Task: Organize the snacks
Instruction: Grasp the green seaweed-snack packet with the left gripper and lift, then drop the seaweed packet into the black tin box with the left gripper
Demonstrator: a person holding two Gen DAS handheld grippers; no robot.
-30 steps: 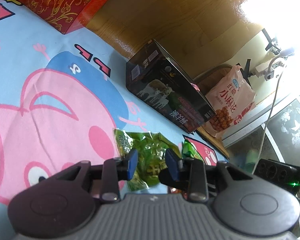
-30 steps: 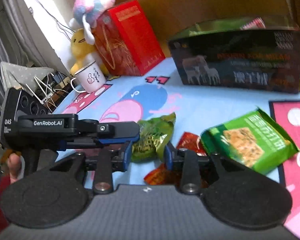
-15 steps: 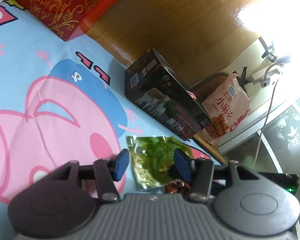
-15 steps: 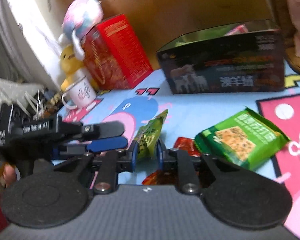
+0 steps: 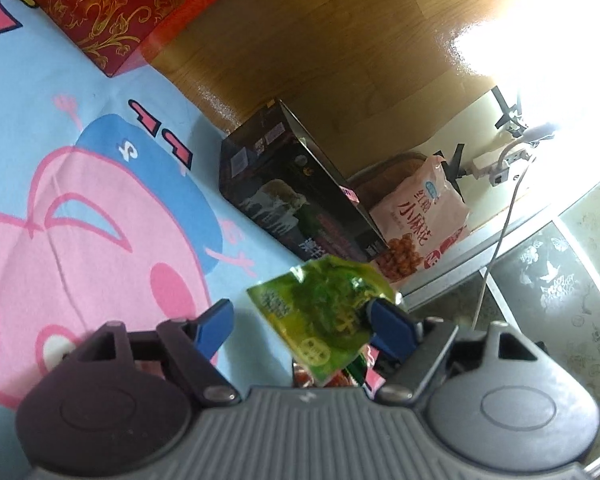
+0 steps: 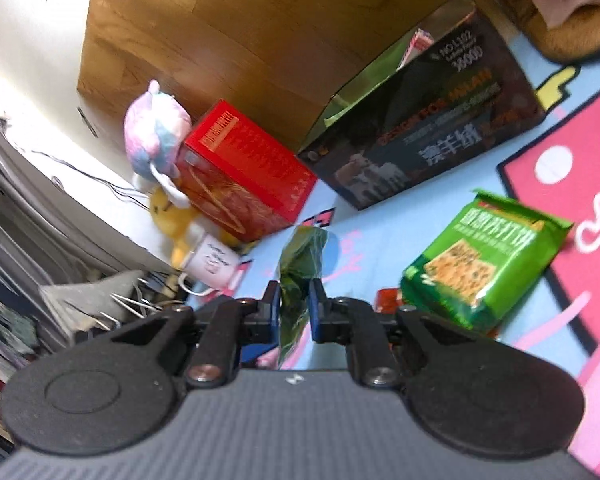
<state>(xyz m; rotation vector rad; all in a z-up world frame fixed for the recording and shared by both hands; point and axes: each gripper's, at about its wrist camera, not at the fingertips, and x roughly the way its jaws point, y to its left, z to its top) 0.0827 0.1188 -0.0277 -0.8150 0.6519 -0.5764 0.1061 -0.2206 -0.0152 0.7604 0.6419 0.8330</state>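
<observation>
My right gripper (image 6: 294, 307) is shut on a small green snack packet (image 6: 300, 264) and holds it edge-on above the cartoon sheet. The same packet (image 5: 324, 312) hangs in the air in the left wrist view, between the wide-open blue fingers of my left gripper (image 5: 304, 322), which holds nothing. A green cracker bag (image 6: 484, 268) lies on the sheet to the right. A red packet (image 6: 386, 300) peeks out beside it. An open dark box (image 6: 424, 128) stands at the back and also shows in the left wrist view (image 5: 292, 200).
A red box (image 6: 240, 176) with plush toys (image 6: 156, 140) and a white mug (image 6: 210, 262) stands at the back left. A pink snack bag (image 5: 416, 216) leans behind the dark box. Wooden panel behind; clutter at left edge.
The right gripper closed on the green packet and lifted it off the sheet, turning it edge-on. The left gripper opened wider and let the packet go.
</observation>
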